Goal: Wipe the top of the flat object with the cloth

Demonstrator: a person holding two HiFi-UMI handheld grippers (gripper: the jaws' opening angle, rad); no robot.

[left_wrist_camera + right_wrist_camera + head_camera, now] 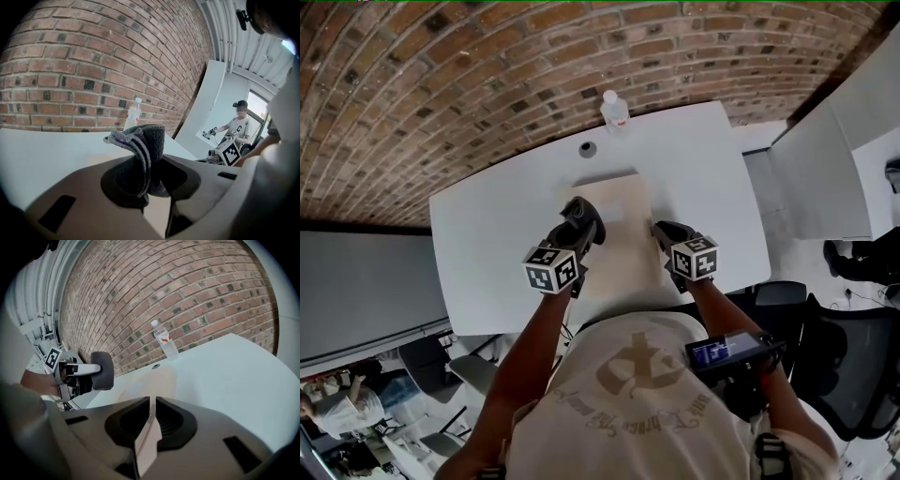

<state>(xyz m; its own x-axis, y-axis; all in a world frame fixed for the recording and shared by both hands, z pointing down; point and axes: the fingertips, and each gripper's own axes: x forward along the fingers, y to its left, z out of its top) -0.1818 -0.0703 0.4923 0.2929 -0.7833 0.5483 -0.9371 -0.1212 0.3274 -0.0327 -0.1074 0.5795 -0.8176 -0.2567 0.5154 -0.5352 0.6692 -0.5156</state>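
Head view: beige flat board (623,220) lies centred on the white tabletop (487,234); left claw (581,217) at its left side, right claw (662,232) at its right edge. Left gripper view — we see the claw clamped on a folded grey cloth (141,150). Right gripper view — claw closed to a slit, gripping nothing.

Red-brown brick wall (441,75) is seen behind a white table (487,244), and a round cable grommet (588,148) is set near its far edge. White partition panels (825,178) are placed right, a grey panel (356,281) left. A black office chair (853,375) is parked at the right. A ribbed white ceiling (243,51) and a bright opening (257,105) are seen beyond.
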